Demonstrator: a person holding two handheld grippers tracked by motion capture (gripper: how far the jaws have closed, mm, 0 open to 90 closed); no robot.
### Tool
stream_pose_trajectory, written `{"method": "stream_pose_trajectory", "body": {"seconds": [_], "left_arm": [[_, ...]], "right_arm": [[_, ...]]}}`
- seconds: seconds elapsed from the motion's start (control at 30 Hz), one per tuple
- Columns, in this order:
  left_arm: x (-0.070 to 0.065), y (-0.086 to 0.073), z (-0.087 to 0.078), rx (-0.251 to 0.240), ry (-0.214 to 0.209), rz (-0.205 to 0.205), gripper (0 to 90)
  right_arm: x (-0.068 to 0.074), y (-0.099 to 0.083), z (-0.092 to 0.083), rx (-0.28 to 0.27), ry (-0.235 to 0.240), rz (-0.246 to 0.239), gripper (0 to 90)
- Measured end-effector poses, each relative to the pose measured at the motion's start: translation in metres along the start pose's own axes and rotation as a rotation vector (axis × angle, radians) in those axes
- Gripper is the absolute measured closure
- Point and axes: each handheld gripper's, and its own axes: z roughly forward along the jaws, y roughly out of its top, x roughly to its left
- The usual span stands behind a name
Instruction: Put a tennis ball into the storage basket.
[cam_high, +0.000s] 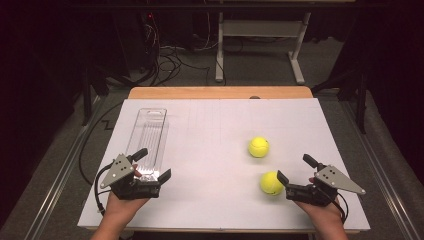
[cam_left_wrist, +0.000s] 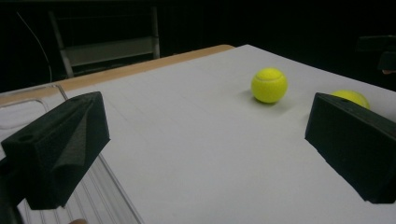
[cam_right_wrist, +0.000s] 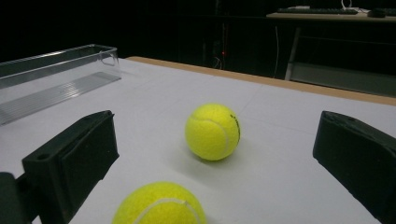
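Note:
Two yellow tennis balls lie on the white board (cam_high: 210, 200): the far ball (cam_high: 258, 147) right of centre and the near ball (cam_high: 271, 183) closer to the front edge. My right gripper (cam_high: 294, 169) is open, its near jaw tip just right of the near ball. In the right gripper view the near ball (cam_right_wrist: 159, 205) sits low between the jaws, with the far ball (cam_right_wrist: 213, 132) beyond. My left gripper (cam_high: 154, 164) is open and empty at the near end of a clear plastic tray (cam_high: 148, 135). The left gripper view shows the far ball (cam_left_wrist: 269, 85) and the near ball (cam_left_wrist: 351, 98), half hidden by a jaw.
The tray is long and narrow and runs away from me along the board's left side, seen as the tray (cam_left_wrist: 28, 105) and the tray (cam_right_wrist: 56, 70). The wooden table edge (cam_high: 220, 92) borders the board's far side. Cables and a desk frame (cam_high: 260, 30) stand on the floor beyond.

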Motion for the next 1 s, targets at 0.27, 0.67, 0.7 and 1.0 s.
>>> {"method": "stream_pose_trajectory", "body": {"seconds": [0.27,0.67,0.7,1.0], "left_arm": [[-0.018,0.018,0.020,0.044,-0.039,0.016,0.2],[-0.028,-0.006,0.038,0.136,-0.063,0.050,0.3],[-0.029,-0.007,0.039,0.145,-0.068,0.050,0.3],[-0.030,-0.013,0.046,0.191,-0.075,0.050,0.3]], "right_arm": [[0.000,0.000,0.001,0.002,0.002,0.003,0.2],[0.000,-0.001,0.001,0.005,0.002,0.001,0.2],[0.000,-0.001,0.001,0.007,0.003,0.000,0.2],[0.000,-0.001,0.000,0.004,0.008,0.000,0.2]]}}
